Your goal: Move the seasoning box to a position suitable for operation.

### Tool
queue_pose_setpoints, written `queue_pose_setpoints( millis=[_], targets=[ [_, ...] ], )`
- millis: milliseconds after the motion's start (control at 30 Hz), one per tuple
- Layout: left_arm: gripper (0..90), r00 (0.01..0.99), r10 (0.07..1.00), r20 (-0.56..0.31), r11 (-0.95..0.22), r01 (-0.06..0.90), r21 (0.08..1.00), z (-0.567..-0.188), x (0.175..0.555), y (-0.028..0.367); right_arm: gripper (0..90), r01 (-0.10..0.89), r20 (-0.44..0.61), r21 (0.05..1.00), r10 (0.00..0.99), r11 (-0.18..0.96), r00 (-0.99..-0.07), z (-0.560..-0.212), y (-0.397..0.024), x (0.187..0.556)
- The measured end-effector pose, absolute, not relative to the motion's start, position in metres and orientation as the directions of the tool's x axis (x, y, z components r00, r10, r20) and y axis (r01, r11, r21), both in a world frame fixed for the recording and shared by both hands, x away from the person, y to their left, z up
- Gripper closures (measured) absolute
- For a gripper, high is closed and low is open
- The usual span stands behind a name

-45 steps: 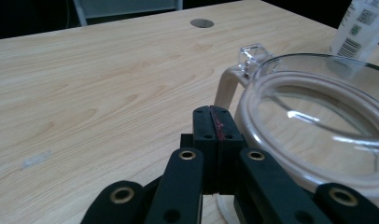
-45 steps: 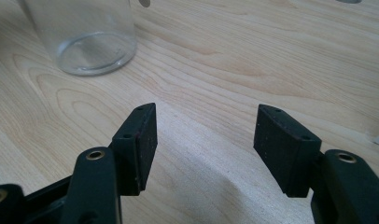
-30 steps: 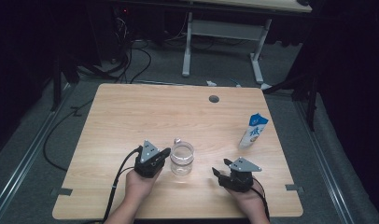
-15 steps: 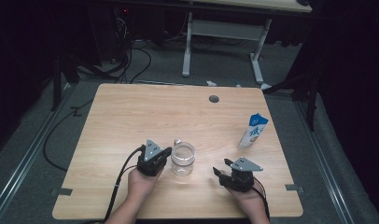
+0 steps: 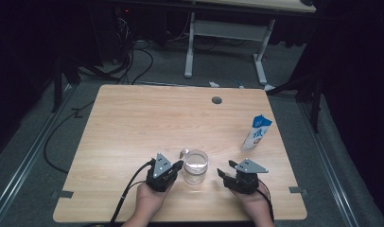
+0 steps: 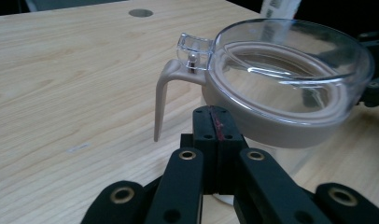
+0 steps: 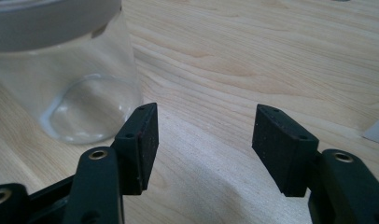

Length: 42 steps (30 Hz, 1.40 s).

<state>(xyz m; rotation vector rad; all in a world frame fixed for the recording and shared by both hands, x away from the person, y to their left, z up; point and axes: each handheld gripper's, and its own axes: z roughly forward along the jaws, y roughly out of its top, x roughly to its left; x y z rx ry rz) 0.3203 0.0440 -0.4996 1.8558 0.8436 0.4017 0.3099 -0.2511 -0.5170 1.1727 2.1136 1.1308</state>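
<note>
black jaws of the left gripper (image 6: 214,122) are pressing together with nothing between them, their tips sitting just beside the beige band of the clear jar (image 6: 290,88), below its lid clasp. the right gripper (image 7: 204,140) is standing apart on bare wood, its jaws having just been closing a little, the jar just beside its left pad. a blue-and-white carton (image 5: 256,133) is standing well beyond it on the wooden table (image 5: 133,123)

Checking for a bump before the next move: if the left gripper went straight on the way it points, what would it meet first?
Probably the jar. The shut left gripper points at its side just under the beige lid rim, already very close; whether they touch I cannot tell.
</note>
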Motion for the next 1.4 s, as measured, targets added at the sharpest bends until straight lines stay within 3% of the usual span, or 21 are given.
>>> queue_pose_setpoints(
  millis=[367, 400, 567, 667, 833, 1100, 1400],
  targets=[
    [82.5, 0.710, 0.698, -0.088, -0.266, 0.371, 0.890, -0.504, 0.321, 0.045, 44.6, 0.469, -0.022, 0.829, 0.856, 0.304, -0.517, -0.520, -0.251, 0.307],
    [80.2, 0.707, 0.700, -0.104, -0.290, 0.414, 0.863, -0.505, 0.325, 0.048, 45.1, 0.471, -0.021, 0.829, 0.858, 0.302, -0.513, -0.521, -0.252, 0.306],
    [69.2, 0.697, 0.714, -0.070, -0.289, 0.383, 0.877, -0.511, 0.328, 0.055, 46.7, 0.486, -0.001, 0.828, 0.868, 0.280, -0.497, -0.521, -0.256, 0.305],
    [63.4, 0.691, 0.717, -0.094, -0.254, 0.385, 0.887, -0.508, 0.329, 0.060, 50.6, 0.492, 0.008, 0.828, 0.872, 0.269, -0.490, -0.522, -0.257, 0.305],
    [63.5, 0.682, 0.724, -0.107, -0.223, 0.378, 0.898, -0.500, 0.331, 0.065, 58.7, 0.498, 0.008, 0.827, 0.880, 0.262, -0.475, -0.522, -0.257, 0.304],
    [60.0, 0.672, 0.722, -0.167, -0.177, 0.412, 0.894, -0.498, 0.338, 0.068, 60.5, 0.467, -0.005, 0.845, 0.876, 0.261, -0.482, -0.517, -0.255, 0.301],
    [61.6, 0.664, 0.740, -0.106, -0.207, 0.374, 0.904, -0.486, 0.340, 0.070, 59.4, 0.466, -0.012, 0.840, 0.868, 0.278, -0.497, -0.518, -0.252, 0.300]
  ],
)
